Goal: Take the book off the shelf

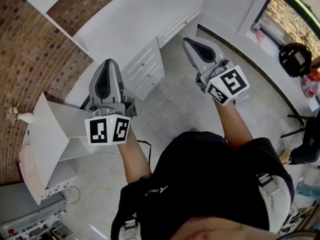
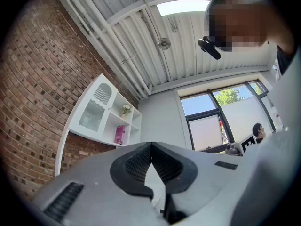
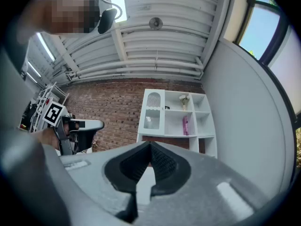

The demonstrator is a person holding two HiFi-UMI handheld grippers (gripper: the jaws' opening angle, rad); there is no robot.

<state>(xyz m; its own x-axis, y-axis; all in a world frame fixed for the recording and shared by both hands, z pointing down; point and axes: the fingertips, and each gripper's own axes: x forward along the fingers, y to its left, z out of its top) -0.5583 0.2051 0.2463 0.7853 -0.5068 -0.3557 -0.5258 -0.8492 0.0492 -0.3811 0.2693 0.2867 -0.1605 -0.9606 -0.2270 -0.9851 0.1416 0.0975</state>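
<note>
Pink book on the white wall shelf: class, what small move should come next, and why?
Probably carry the right gripper forward toward the pink book. Its jaws are shut on nothing, and the book stands upright in the shelf well beyond them, so nothing can be grasped yet. The left gripper is shut and empty too.

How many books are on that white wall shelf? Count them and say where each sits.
1. The pink book stands upright in the white shelf, in the open compartment below the flower vase. More may be hidden behind the shelf's closed door.
</note>
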